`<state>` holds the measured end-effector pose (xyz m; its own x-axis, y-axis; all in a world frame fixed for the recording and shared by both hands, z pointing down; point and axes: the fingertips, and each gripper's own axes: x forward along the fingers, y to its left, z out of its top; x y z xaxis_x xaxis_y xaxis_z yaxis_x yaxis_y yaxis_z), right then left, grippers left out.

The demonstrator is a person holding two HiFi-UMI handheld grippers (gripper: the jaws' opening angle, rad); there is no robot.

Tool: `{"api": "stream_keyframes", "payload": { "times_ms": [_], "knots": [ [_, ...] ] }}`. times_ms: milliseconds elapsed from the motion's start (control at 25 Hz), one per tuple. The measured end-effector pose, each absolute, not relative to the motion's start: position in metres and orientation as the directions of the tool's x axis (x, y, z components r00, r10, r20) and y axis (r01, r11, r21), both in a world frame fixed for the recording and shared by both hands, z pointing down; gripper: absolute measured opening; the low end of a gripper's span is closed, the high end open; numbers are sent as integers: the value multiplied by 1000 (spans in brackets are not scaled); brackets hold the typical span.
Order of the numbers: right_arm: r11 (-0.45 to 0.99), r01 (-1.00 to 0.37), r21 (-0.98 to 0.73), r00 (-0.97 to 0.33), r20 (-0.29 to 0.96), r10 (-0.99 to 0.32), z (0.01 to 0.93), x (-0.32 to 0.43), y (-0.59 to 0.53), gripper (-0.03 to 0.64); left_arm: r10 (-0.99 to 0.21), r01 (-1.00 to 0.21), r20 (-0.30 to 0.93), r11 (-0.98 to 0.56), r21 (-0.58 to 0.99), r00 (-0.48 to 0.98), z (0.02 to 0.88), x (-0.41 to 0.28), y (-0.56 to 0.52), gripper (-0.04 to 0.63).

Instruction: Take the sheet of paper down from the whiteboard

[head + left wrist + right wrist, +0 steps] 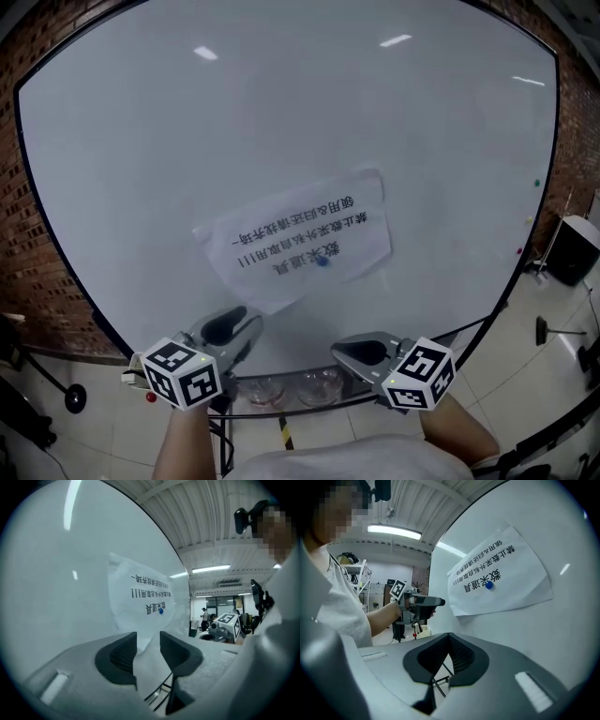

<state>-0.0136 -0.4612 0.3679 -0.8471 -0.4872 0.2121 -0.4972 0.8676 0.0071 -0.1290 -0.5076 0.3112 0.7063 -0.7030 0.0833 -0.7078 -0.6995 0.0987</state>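
Observation:
A white sheet of paper (295,239) with upside-down print hangs tilted on the whiteboard (141,141), pinned by a small blue magnet (323,262). Its lower left corner curls off the board. My left gripper (239,319) is just below that corner and open. In the left gripper view the paper (145,602) shows beyond the gap between the jaws of the left gripper (148,644), and the pads do not press on it. My right gripper (361,352) is lower right of the sheet, shut and empty. In the right gripper view the paper (497,578) lies up and ahead of the right gripper (449,639).
The board's tray (281,389) runs along its lower edge with small clear items in it. Small magnets (537,183) dot the board's right side. A brick wall (28,281) flanks the board on the left, and a dark bin (572,248) stands at the right.

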Motion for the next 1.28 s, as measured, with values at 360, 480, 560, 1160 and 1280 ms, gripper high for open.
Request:
{"api": "stream_keyframes", "payload": {
  "times_ms": [360, 480, 560, 1160, 1280],
  "knots": [
    [860, -508, 44, -839, 198, -506, 358, -13, -488, -2, -743, -748, 93, -653, 120, 663, 316, -146, -541, 146],
    [808, -573, 136, -790, 170, -589, 345, -9, -501, -2, -718, -723, 93, -678, 135, 690, 317, -139, -543, 144],
    [771, -603, 207, -759, 151, -634, 336, -8, -508, -2, -711, -716, 95, -684, 137, 697, 319, -137, -543, 144],
    [376, -677, 632, -535, -73, -842, 257, -20, -552, 87, -695, -696, 71, -702, 150, 716, 314, -142, -544, 54],
    [316, -666, 675, -500, -90, -861, 259, -22, -559, 91, -690, -692, 74, -706, 154, 720, 315, -140, -543, 52]
  ]
}}
